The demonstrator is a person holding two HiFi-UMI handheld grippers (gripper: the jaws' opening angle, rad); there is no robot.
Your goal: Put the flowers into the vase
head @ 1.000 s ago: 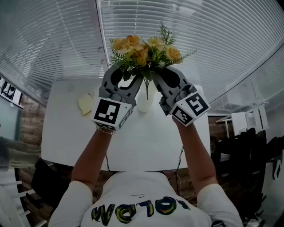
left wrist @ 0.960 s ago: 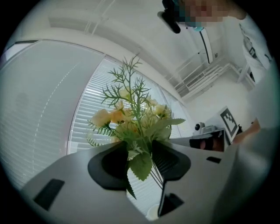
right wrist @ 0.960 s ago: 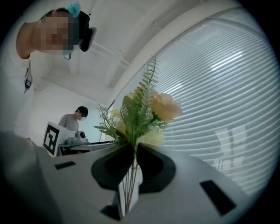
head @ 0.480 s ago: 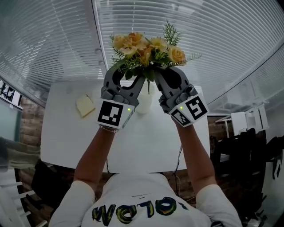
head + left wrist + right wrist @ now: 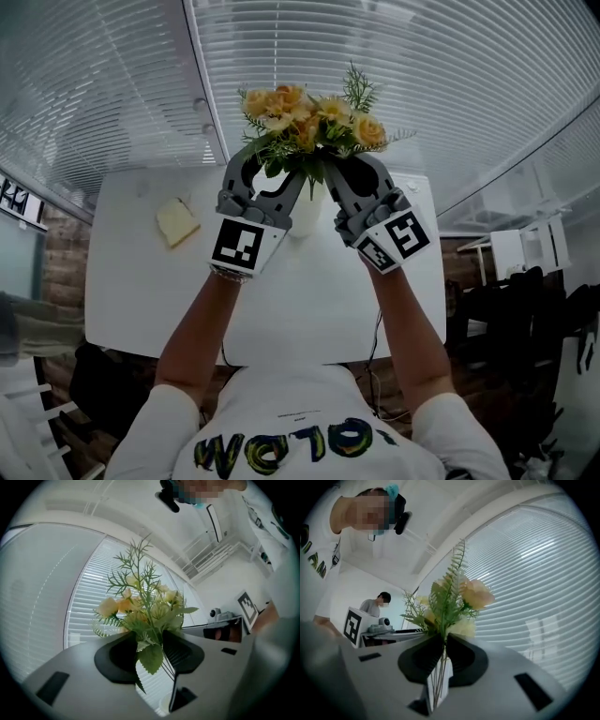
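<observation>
- White table (image 5: 141, 281) below me; the vase (image 5: 307, 217) stands on it, between my grippers.
- My left gripper (image 5: 284, 164) and right gripper (image 5: 337, 164) both clamp the flowers (image 5: 309, 122) above it.
- Best to lower the stems straight into its mouth.

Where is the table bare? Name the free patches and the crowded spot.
Free: the near half of the table, between the grippers and the person's edge, and the left side around the pale yellow pad, out to the left edge. Crowded: the far middle, where the left gripper and right gripper hold the flowers at the white vase.
</observation>
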